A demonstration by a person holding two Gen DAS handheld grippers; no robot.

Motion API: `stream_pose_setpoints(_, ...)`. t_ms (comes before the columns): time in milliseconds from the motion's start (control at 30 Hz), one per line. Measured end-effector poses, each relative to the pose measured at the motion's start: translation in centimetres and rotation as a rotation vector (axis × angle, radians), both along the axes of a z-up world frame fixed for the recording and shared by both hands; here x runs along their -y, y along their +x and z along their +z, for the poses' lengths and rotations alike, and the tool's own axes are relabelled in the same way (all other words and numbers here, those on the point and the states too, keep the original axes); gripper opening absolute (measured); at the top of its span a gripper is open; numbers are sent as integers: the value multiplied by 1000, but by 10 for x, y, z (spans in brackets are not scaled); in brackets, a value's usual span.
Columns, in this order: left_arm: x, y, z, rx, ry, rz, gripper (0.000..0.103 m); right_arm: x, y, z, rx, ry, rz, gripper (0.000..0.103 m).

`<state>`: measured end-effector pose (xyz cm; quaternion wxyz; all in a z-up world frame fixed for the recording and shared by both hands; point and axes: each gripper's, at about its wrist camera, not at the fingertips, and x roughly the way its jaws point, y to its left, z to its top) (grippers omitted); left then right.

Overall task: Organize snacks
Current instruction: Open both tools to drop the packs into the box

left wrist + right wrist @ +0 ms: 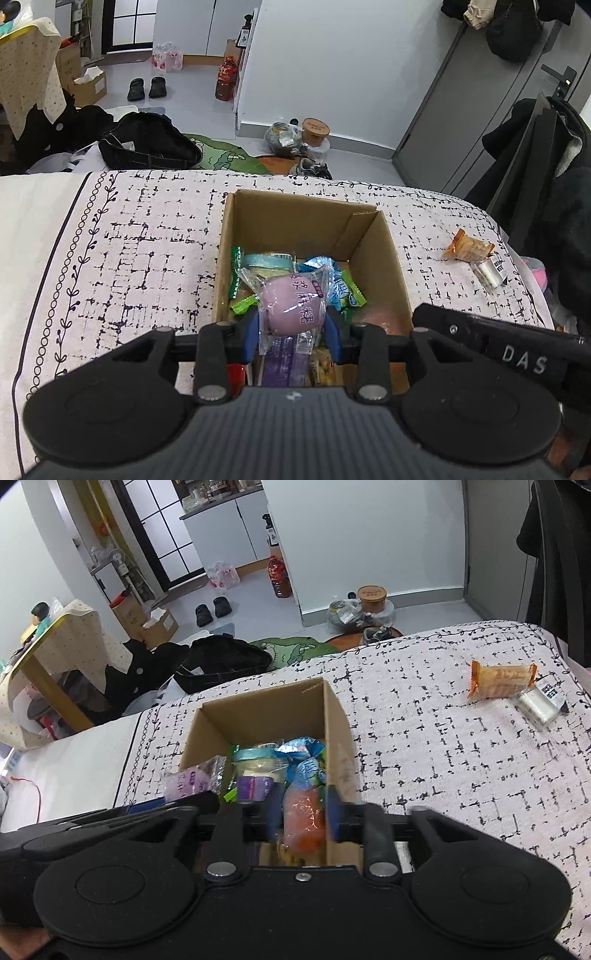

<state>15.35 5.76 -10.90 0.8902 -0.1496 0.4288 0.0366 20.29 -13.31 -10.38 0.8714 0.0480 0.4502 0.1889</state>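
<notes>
An open cardboard box (pixel 295 201) stands on the patterned bedspread (pixel 129 240) and holds several wrapped snacks. My left gripper (pixel 291 328) hangs over the box's near end, shut on a clear packet with a purple round sweet (pixel 291 306); its blue pads press on both sides. In the right wrist view the same box (pixel 266 709) lies under my right gripper (pixel 304 812). A blurred orange-red packet (pixel 304 819) sits between its blue fingers (pixel 334 812), which stand slightly apart from it. An orange biscuit packet (pixel 502 681) and a silver packet (pixel 541 703) lie loose on the bed to the right.
The bed's far edge (pixel 258 173) drops to a floor with a black bag (pixel 147 144), a green mat, shoes and bottles. Dark coats (pixel 554 155) hang close to the bed's right corner. A table with a dotted cloth (pixel 55 635) stands at the left.
</notes>
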Motion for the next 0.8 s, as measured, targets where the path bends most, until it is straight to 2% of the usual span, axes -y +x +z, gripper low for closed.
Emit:
stream_pose_setpoints(333,13,5,1,-4,-55,-66,37,17,6,4,13,-30,-65,36)
stream_pose_setpoints(433,18,6,3,8,-78,-100,42,20,4,4,14,-36,-71,36)
stream_pose_setpoints(533,18,7,4,7,-79,-83,50,23,5,6,16,-36,-75,36)
stream_pose_setpoints(800,18,11,6,1,-56,-56,52,36,9,2,5,-42,-101,36)
